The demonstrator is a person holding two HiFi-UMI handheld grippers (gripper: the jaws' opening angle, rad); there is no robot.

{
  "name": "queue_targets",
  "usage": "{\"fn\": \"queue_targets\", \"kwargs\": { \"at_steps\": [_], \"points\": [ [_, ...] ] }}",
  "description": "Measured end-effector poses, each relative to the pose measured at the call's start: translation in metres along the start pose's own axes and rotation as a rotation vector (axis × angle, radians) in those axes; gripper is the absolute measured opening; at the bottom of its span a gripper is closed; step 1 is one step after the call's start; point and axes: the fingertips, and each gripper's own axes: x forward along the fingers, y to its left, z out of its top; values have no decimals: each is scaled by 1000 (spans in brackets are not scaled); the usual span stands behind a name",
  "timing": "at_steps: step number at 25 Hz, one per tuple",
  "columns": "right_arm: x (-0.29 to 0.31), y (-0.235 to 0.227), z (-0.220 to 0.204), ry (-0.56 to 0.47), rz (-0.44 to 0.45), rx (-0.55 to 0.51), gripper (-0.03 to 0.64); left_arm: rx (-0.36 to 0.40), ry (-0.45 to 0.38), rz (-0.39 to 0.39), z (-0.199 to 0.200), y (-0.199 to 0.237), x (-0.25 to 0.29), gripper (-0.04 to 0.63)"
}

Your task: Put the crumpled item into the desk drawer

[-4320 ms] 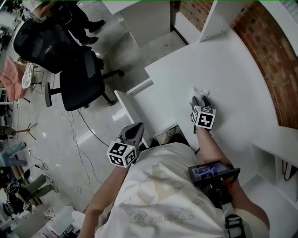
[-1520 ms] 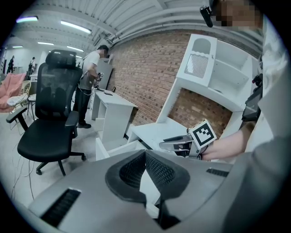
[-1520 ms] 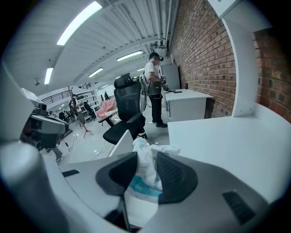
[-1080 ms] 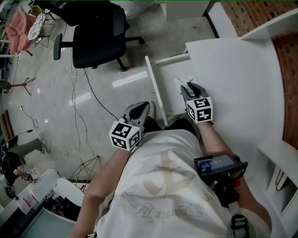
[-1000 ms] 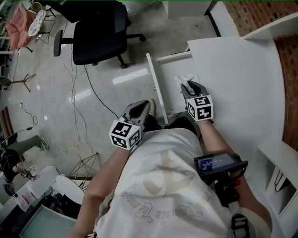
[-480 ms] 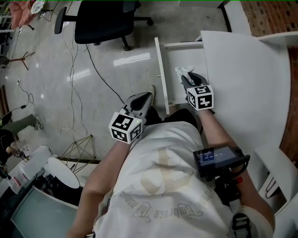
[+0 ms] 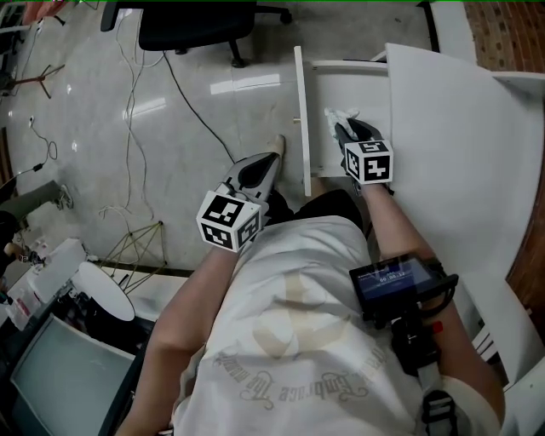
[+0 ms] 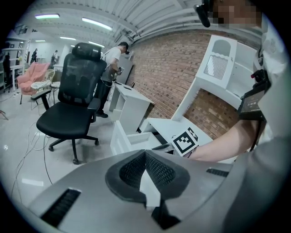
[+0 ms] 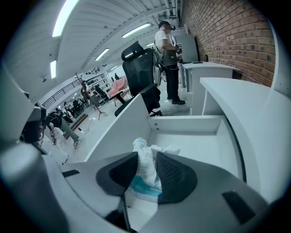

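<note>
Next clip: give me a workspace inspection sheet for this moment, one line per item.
Surface: white desk, bare where visible.
Job's things: crumpled item, white with blue, held above the open drawer, not yet released.
Clutter: nothing seen on the desk or in the drawer.
Grippers: right gripper shut on the crumpled item; left gripper shut, empty, over the floor.
Cables: loose cables across the floor.
Surroundings: office chair, brick wall, a person standing beyond.

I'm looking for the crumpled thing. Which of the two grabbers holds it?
The right gripper: its jaws pinch the crumpled white item above the open drawer. The left gripper holds nothing.
</note>
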Motion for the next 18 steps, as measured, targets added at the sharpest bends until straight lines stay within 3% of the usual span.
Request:
{"fn": "queue_targets", "kwargs": {
  "at_steps": [18],
  "points": [
    [47, -16, -45, 108, -7, 59, 141, -13, 30, 9, -10, 0, 12, 20]
  ]
}}
